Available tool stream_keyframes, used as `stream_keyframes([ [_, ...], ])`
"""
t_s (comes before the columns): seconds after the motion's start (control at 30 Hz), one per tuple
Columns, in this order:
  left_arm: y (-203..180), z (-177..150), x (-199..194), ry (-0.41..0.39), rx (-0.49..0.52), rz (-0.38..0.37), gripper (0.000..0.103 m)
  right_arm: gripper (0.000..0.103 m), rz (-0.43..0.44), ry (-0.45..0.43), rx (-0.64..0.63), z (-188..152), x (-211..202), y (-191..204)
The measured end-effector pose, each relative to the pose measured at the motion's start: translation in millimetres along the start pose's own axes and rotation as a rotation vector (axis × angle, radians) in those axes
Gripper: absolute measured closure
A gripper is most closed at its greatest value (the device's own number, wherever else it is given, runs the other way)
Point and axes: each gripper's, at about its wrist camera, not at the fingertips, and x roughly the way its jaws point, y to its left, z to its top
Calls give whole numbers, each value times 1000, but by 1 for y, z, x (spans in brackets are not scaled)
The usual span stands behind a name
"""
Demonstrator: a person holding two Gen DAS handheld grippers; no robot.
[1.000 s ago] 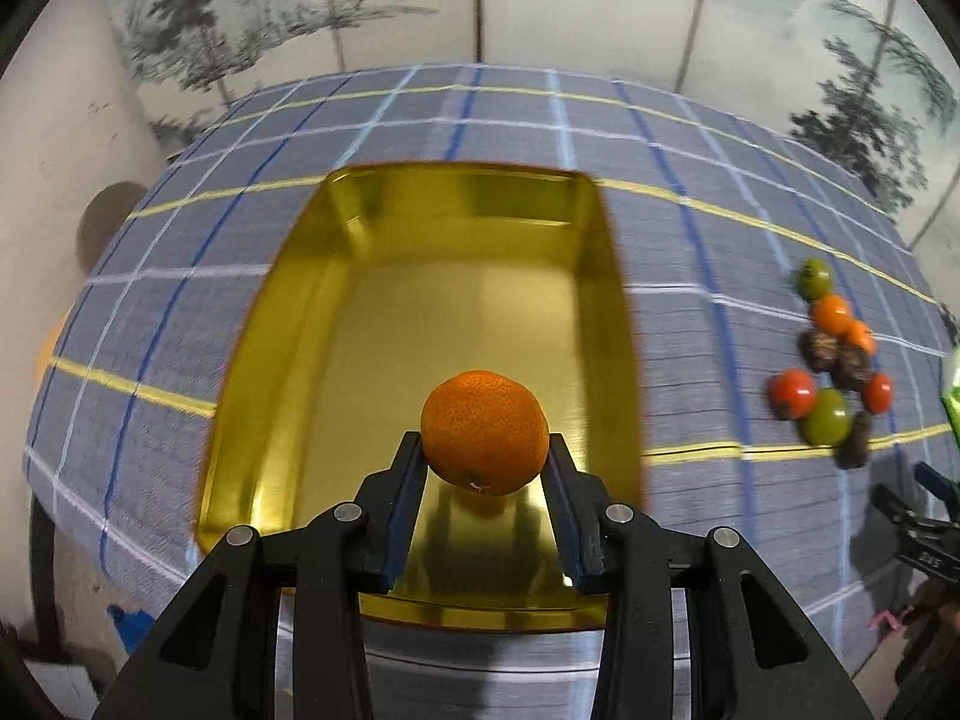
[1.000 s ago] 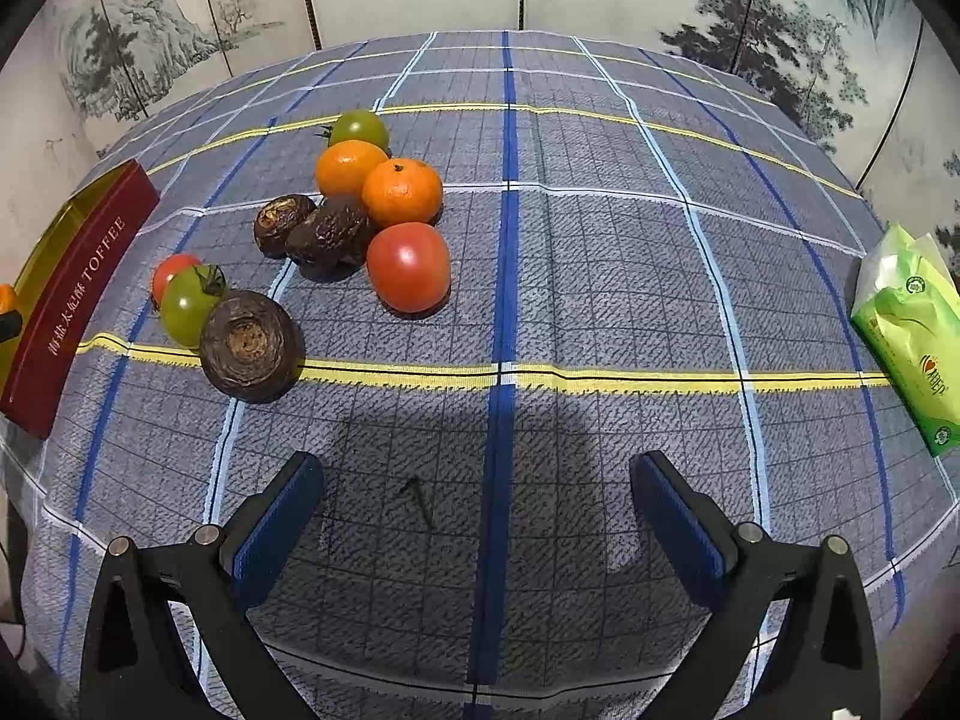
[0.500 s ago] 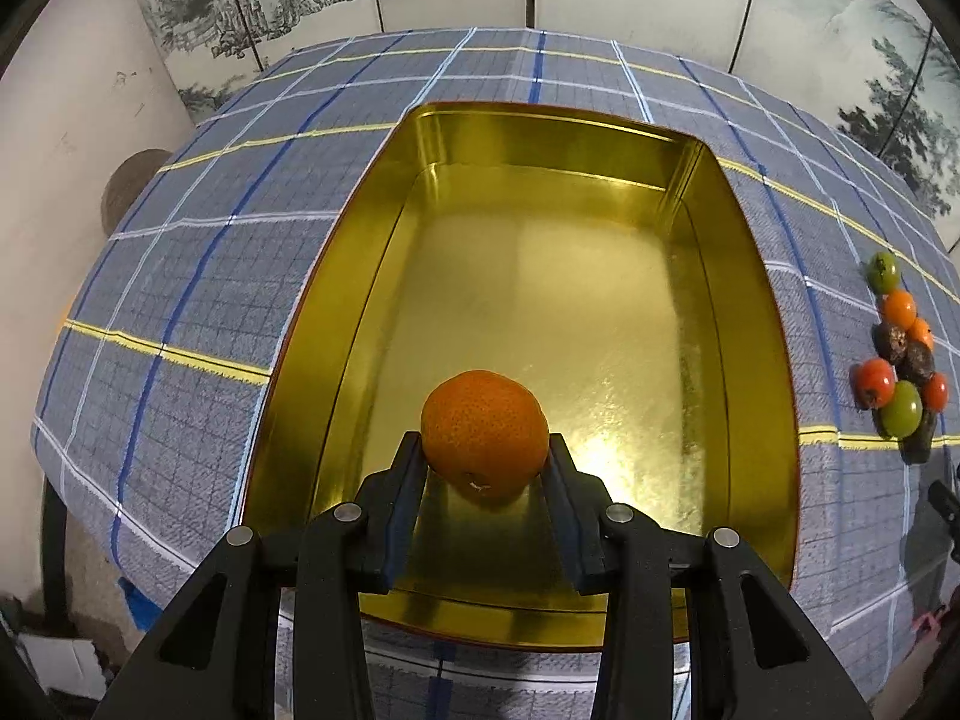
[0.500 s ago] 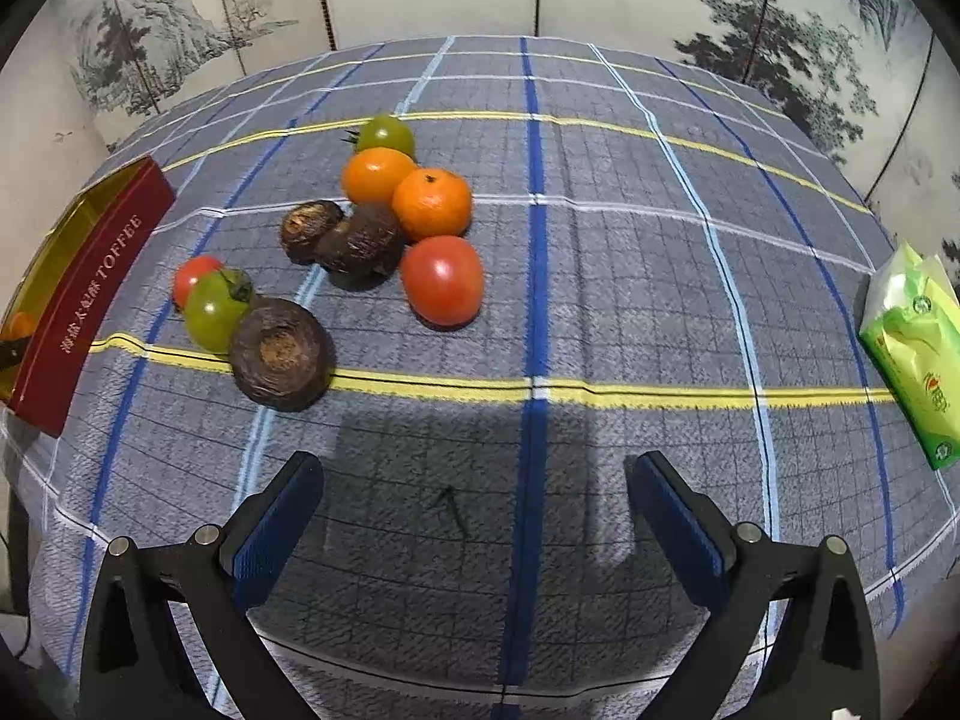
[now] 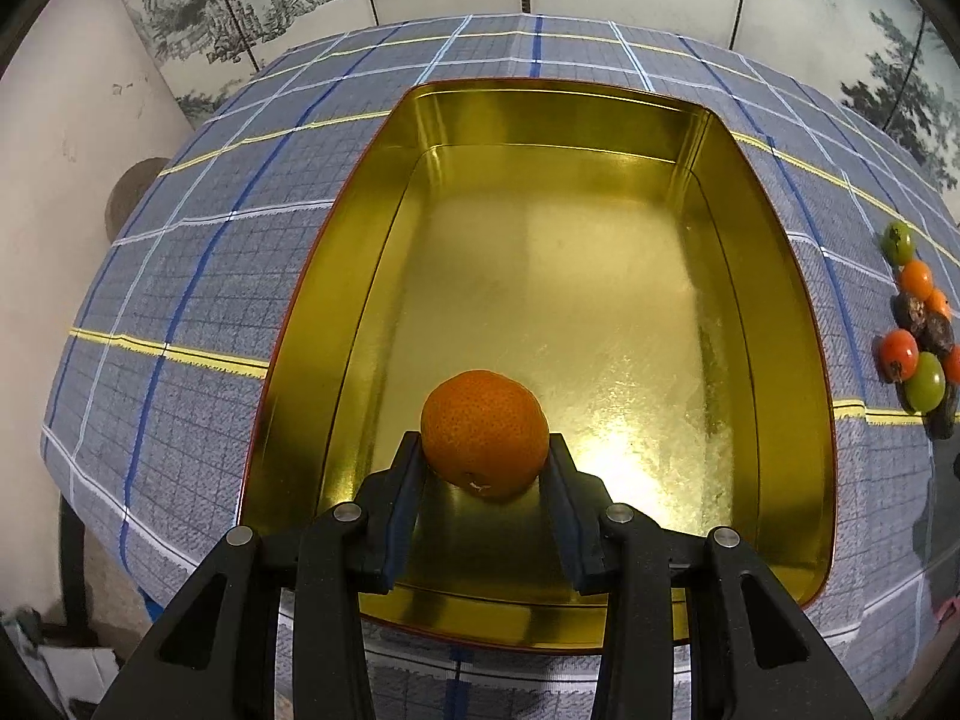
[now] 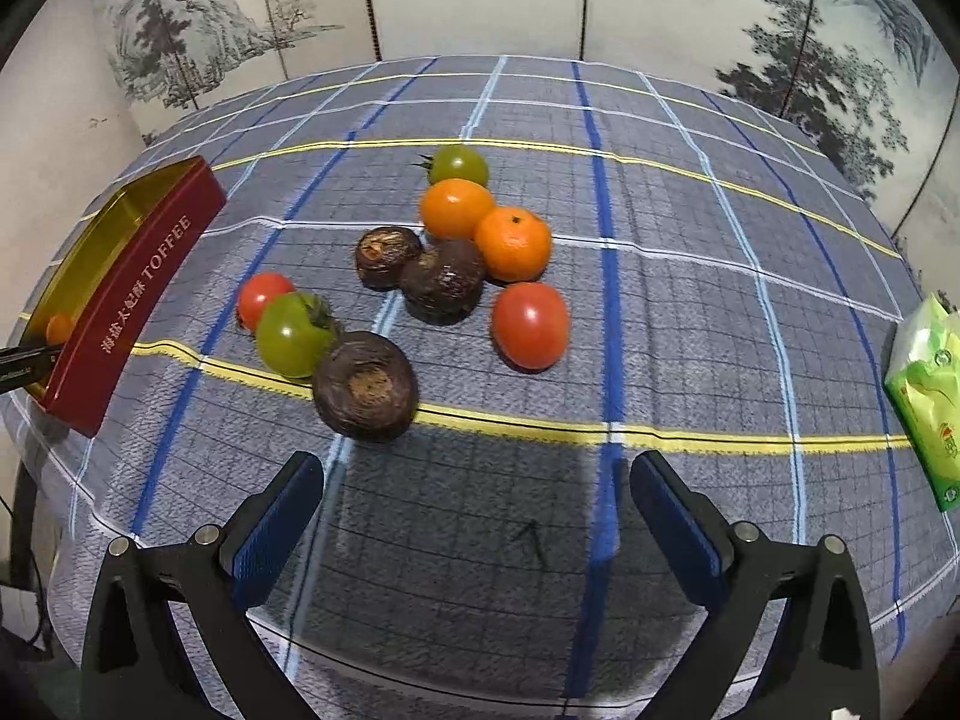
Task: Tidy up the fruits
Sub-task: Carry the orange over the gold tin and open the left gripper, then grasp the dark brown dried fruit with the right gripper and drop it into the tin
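left gripper (image 5: pixel 485 457) clamps orange (image 5: pixel 485 431) over tin (image 5: pixel 360 228), 6 o'clock end | right gripper (image 6: pixel 474 510) open, empty, fruit pile (image 6: pixel 444 282) at 12 | risk: high release, orange bounces or rolls on slick floor

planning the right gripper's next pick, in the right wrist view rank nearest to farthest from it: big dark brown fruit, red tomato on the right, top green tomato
1. big dark brown fruit: nearest, just ahead of the open right gripper, toward its left finger.
2. red tomato: farther back, on the pile's right edge.
3. top green tomato: farthest, at the pile's far end by the yellow stripe.
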Motion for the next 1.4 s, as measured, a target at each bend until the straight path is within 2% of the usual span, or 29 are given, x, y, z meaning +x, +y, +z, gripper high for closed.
stream_keyframes([
  [0.13, 0, 0, 0, 1, 2, 3, 63, 3, 22, 2, -21, 4, 2, 8],
  [0.2, -1, 1, 1, 2, 3, 7, 62, 9, 36, 4, -28, 6, 3, 11],
  [0.27, -1, 1, 1, 4, 3, 9, 62, 23, 51, 4, -27, 7, 5, 14],
  [0.43, -1, 1, 1, 5, 1, 8, 62, 33, 87, 12, -13, 10, 13, 16],
  [0.6, 0, 1, 1, 5, 0, 7, 62, 35, 99, 15, -5, 14, 18, 17],
  [0.67, 0, 1, 1, 4, 0, 6, 62, 46, 107, 15, -8, 15, 20, 19],
  [0.8, 0, 1, 1, 4, -1, 5, 61, 51, 115, 11, -19, 17, 21, 23],
  [0.97, 0, 0, 0, 2, -3, 3, 60, 65, 136, 7, -28, 17, 21, 27],
  [1.07, 1, 1, -2, -3, -10, -4, 54, 65, 138, 5, -31, 17, 21, 28],
  [1.4, 4, 3, -18, -48, -28, -38, 44, 66, 140, -29, -21, 20, 8, 27],
])
